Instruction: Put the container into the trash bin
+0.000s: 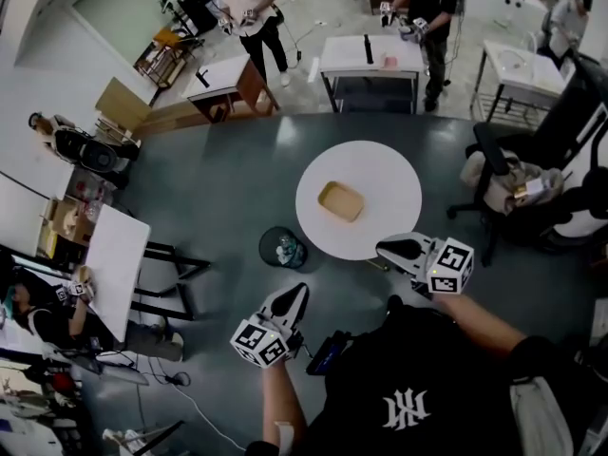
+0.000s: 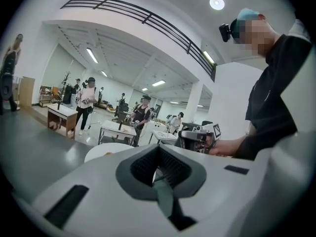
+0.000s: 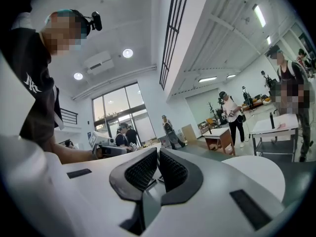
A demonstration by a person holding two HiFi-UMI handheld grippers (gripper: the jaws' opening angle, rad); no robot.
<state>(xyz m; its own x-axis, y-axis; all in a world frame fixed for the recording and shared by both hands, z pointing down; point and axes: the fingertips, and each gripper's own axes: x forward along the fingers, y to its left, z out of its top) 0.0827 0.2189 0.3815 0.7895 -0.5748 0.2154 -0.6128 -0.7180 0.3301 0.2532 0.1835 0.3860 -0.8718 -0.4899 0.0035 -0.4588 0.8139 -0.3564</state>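
A shallow tan container lies on the round white table. A dark round trash bin stands on the floor just left of the table's near edge. My left gripper hangs shut and empty over the floor, near the bin. My right gripper is shut and empty at the table's near rim. In the left gripper view the jaws are together, with the table and the right gripper beyond. The right gripper view shows shut jaws beside the table.
An office chair with bags stands right of the round table. A white folding table is at the left, with cables on the floor. Desks and several people stand at the back.
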